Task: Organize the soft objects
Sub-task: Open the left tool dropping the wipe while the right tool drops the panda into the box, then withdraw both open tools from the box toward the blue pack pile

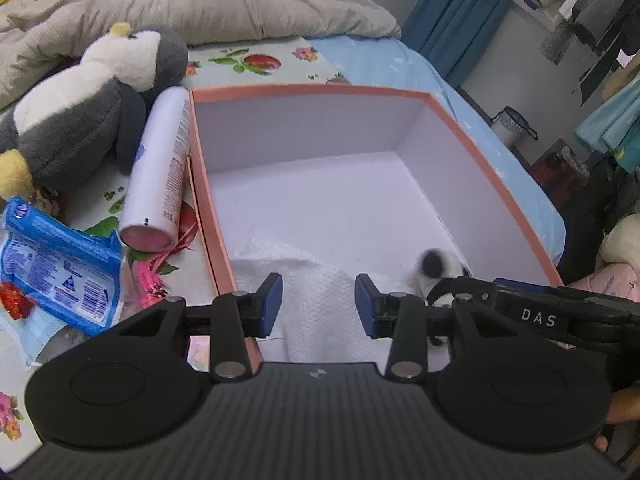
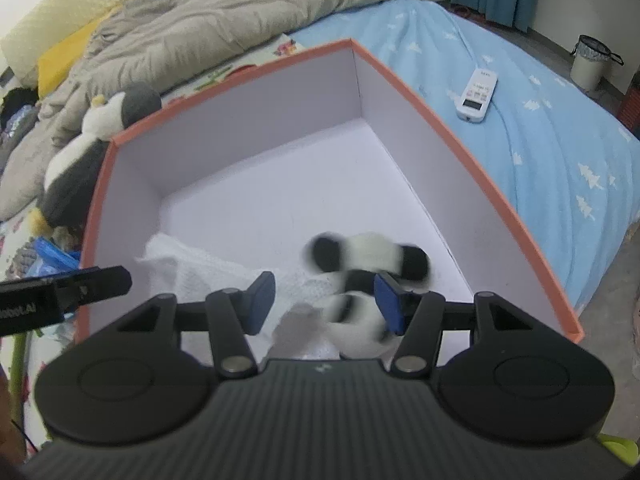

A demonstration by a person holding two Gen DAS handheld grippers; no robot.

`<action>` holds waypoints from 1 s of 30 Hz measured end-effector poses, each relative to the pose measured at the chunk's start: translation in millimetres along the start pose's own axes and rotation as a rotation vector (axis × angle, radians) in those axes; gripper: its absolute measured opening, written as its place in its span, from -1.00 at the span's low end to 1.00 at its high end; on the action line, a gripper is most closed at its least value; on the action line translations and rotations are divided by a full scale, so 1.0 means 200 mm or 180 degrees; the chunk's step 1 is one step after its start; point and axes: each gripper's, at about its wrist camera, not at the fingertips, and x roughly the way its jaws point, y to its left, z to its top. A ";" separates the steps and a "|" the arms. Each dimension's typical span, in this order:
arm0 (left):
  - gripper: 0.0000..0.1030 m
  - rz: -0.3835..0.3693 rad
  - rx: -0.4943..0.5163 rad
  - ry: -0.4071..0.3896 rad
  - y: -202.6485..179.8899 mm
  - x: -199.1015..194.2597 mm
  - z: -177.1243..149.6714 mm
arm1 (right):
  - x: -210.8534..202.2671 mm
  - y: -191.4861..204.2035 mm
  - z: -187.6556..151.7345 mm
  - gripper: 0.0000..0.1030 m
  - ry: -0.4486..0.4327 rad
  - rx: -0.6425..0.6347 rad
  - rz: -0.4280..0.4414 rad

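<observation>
At my far left, about ten o'clock from my left gripper [image 1: 319,303], the plush penguin [image 1: 80,120] lies on the bed outside the box [image 1: 492,168], its long axis running from seven to one o'clock. That gripper hangs with jaws spread and empty over the white cloth [image 1: 320,300] in the box's near corner. My right gripper [image 2: 325,300] is also spread wide; the blurred toy panda [image 2: 362,264] sits inside the box at one o'clock, brushing the right pad [image 2: 390,304], unclamped. For the penguin, I judge my left arm nearer.
</observation>
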 end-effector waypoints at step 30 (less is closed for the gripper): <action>-0.11 0.0203 -0.0163 -0.1000 0.03 -1.08 -0.55 | -0.79 0.26 -0.34 0.11 -0.0753 -0.0238 0.0412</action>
